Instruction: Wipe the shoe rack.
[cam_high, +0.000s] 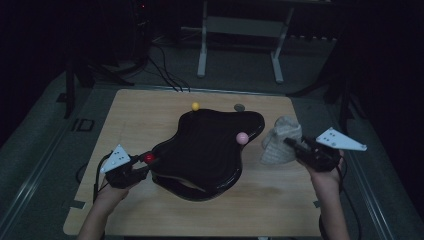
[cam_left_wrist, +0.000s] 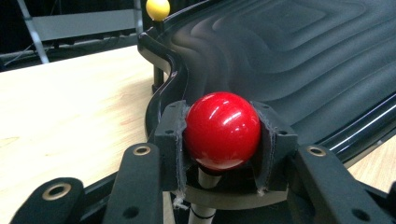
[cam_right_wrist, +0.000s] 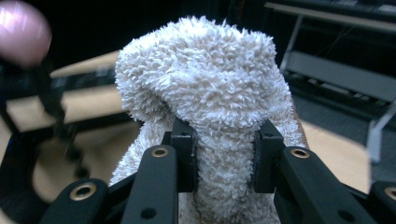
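A glossy black wavy tray (cam_high: 200, 145) rests in the middle of the wooden table (cam_high: 140, 115). It carries knobs on stalks: a red ball (cam_high: 149, 158) at its left edge, a yellow ball (cam_high: 195, 106) at the back and a pink ball (cam_high: 242, 138) at the right. My left gripper (cam_high: 142, 164) is shut on the red ball (cam_left_wrist: 222, 129), with its pads on both sides. My right gripper (cam_high: 292, 144) is shut on a white fluffy towel (cam_high: 280, 140), bunched and lifted to the right of the tray. In the right gripper view the towel (cam_right_wrist: 205, 88) bulges above the pads.
A small grey round object (cam_high: 239, 107) lies on the table behind the tray. Beyond the table stand a white frame's legs (cam_high: 202, 55) and cables (cam_high: 165, 70) on a dark floor. The yellow ball (cam_left_wrist: 158, 8) and the blurred pink ball (cam_right_wrist: 21, 30) show in the gripper views.
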